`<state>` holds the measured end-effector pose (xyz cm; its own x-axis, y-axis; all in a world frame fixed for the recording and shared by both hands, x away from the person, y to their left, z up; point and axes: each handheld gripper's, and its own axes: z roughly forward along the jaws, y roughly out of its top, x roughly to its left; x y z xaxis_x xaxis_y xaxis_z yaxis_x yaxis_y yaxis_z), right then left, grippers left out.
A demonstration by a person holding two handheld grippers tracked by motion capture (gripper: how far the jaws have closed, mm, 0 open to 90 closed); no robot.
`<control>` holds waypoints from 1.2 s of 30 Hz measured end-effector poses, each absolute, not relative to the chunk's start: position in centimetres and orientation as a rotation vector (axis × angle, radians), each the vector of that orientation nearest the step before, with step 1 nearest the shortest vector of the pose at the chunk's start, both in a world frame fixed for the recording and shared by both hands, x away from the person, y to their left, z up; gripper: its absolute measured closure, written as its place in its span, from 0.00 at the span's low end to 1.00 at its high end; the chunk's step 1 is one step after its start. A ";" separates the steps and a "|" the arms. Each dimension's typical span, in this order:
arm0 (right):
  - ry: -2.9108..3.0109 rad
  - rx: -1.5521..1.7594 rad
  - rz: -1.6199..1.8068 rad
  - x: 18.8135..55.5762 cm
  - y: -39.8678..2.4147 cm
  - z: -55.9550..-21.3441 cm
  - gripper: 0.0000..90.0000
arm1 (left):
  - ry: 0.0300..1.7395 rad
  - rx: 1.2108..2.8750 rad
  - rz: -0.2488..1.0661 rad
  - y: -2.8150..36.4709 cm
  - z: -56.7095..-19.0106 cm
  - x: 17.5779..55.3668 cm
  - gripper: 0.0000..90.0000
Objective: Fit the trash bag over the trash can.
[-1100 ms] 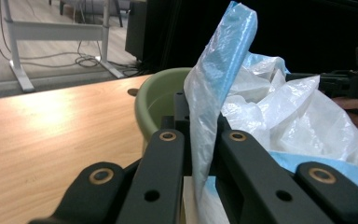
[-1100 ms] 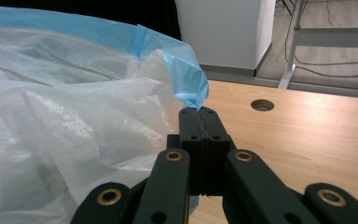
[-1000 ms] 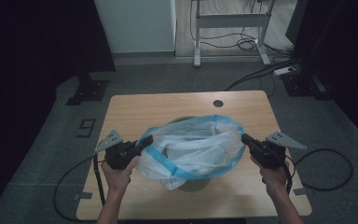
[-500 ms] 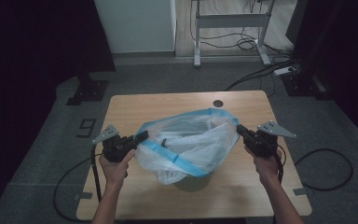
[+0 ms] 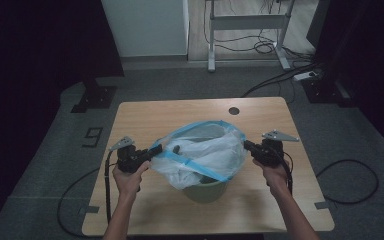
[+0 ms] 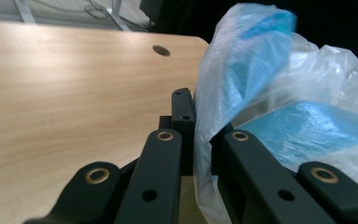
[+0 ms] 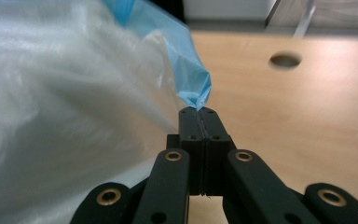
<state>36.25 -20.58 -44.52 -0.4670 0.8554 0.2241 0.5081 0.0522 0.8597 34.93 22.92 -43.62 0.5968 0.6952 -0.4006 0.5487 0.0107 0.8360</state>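
Crinkled, translucent plastic bag (image 5: pixel 202 152) with blue rim billows over a round green bin (image 5: pixel 205 190); left tool (image 5: pixel 152 151) and right tool (image 5: pixel 246 145) each pinch its rim tight.

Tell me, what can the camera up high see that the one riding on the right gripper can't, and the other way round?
The high view alone takes in the small green bin under the plastic bag, both of the person's hands, the left gripper pinching the bag's other side, and the floor around the table. The right gripper view alone shows, close up, the right gripper shut tight on a pinch of the bag's blue edge. Both share the bag, the wooden table and its round hole.
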 end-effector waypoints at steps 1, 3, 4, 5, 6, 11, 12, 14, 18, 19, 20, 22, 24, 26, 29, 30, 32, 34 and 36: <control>2.009 1.376 1.383 36.3 -20.5 -44.9 0.98 | 1.056 1.658 0.147 22.9 -43.9 35.0 0.97; 2.043 1.370 1.380 36.2 -20.2 -45.5 0.98 | 1.065 1.667 0.124 22.8 -44.2 35.1 0.97; 2.052 1.370 1.381 36.2 -20.1 -45.8 0.98 | 1.068 1.668 0.115 22.8 -44.4 35.2 0.97; 2.060 1.369 1.382 36.1 -20.0 -45.9 0.98 | 1.071 1.668 0.107 22.8 -44.5 35.3 0.97; 2.062 1.369 1.385 36.1 -19.9 -46.1 0.98 | 1.074 1.666 0.095 22.8 -44.6 35.4 0.97; 2.077 1.371 1.388 36.2 -19.7 -46.6 0.98 | 1.081 1.681 0.065 22.5 -45.0 35.8 0.97; 2.083 1.374 1.385 36.2 -19.7 -46.7 0.98 | 1.082 1.687 0.063 22.5 -45.1 35.8 0.97; 2.086 1.375 1.385 36.2 -19.6 -46.9 0.98 | 1.079 1.692 0.063 22.4 -45.1 35.8 0.97; 2.067 1.378 1.392 35.9 -19.7 -47.1 0.98 | 1.049 1.713 0.117 22.4 -44.9 35.3 0.97; 2.055 1.373 1.391 35.8 -19.9 -47.0 0.98 | 1.040 1.710 0.149 22.5 -44.8 35.1 0.94; 2.037 1.370 1.394 35.7 -20.0 -46.9 0.98 | 1.025 1.702 0.179 22.6 -44.6 34.9 0.91; 2.006 1.369 1.410 35.5 -20.3 -46.8 0.98 | 0.989 1.675 0.207 23.0 -44.2 34.4 0.85; 1.987 1.358 1.413 35.4 -20.6 -46.6 0.98 | 0.967 1.656 0.254 23.3 -43.6 33.9 0.73; 1.974 1.358 1.418 35.2 -20.8 -46.4 0.98 | 0.946 1.651 0.292 23.6 -42.9 33.4 0.59; 1.962 1.356 1.421 35.1 -20.9 -46.2 0.98 | 0.901 1.642 0.320 23.9 -41.8 32.9 0.48; 1.961 1.356 1.424 35.1 -20.9 -46.2 0.98 | 0.895 1.640 0.341 23.9 -41.4 32.7 0.45; 1.962 1.357 1.433 35.0 -20.8 -46.0 0.97 | 0.871 1.648 0.347 23.8 -40.5 32.8 0.43; 1.965 1.348 1.428 35.0 -20.6 -45.9 0.97 | 0.848 1.672 0.348 23.5 -39.8 33.1 0.42; 1.965 1.345 1.434 35.0 -20.5 -45.7 0.97 | 0.834 1.699 0.341 23.1 -39.3 33.7 0.41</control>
<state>34.99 -20.48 -45.70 -0.4821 0.8445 0.2332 0.4797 0.0318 0.8768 33.71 23.14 -39.32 0.7048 0.6817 -0.1964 0.3488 -0.0920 0.9327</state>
